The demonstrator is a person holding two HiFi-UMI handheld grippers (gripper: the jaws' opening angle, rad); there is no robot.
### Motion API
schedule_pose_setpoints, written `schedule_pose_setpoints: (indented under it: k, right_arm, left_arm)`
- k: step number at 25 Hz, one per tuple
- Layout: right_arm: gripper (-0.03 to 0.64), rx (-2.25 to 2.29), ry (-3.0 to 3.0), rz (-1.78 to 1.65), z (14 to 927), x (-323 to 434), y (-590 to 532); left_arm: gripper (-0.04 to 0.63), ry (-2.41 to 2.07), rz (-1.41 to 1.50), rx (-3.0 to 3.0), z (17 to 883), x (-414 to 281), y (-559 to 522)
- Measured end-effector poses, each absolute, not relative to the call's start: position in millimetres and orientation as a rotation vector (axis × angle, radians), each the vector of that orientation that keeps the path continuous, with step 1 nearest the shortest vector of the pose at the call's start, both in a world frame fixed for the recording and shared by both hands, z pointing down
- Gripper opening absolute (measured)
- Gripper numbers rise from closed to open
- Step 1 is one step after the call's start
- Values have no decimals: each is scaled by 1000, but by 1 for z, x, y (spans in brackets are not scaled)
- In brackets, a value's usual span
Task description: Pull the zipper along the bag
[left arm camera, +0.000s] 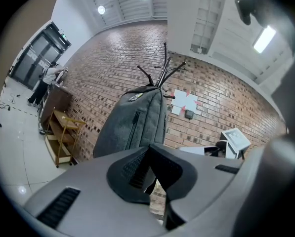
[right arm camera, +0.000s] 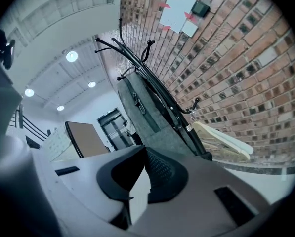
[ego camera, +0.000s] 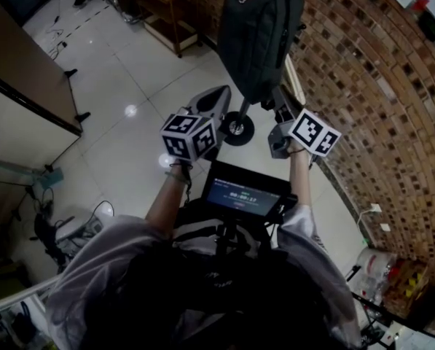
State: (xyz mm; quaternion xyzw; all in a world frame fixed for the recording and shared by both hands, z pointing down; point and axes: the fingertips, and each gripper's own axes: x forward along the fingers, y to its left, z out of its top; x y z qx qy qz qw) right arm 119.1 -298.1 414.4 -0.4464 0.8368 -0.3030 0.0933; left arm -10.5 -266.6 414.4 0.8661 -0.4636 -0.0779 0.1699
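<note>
A grey backpack [ego camera: 257,28] hangs upright from a black coat rack [left arm camera: 159,73] in front of a brick wall. The backpack [left arm camera: 135,125] has a dark front-pocket zipper [left arm camera: 134,127] running down its face. In the right gripper view a metal zipper pull [right arm camera: 136,101] shows near the top of the bag [right arm camera: 142,117]. My left gripper [ego camera: 216,97] is held low, below and left of the bag, apart from it. My right gripper [ego camera: 279,131] is below the bag's right side, also clear of it. Both grippers [left arm camera: 149,149] [right arm camera: 143,152] have jaw tips that meet with nothing between them.
The rack's round base [ego camera: 237,128] stands on the tiled floor between the grippers. A wooden shelf cart [ego camera: 166,9] stands left of the bag against the brick wall [ego camera: 377,86]. A person [left arm camera: 46,80] stands far off by a door. A screen [ego camera: 243,192] is mounted at my chest.
</note>
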Motion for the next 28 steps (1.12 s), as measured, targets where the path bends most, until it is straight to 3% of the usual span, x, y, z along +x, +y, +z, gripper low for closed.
schedule_pose_setpoints:
  k: [28]
  right_arm:
    - [-5, -1429, 2555, -820, 434, 108, -270]
  left_arm:
    - [8, -1314, -217, 2458, 413, 0, -255]
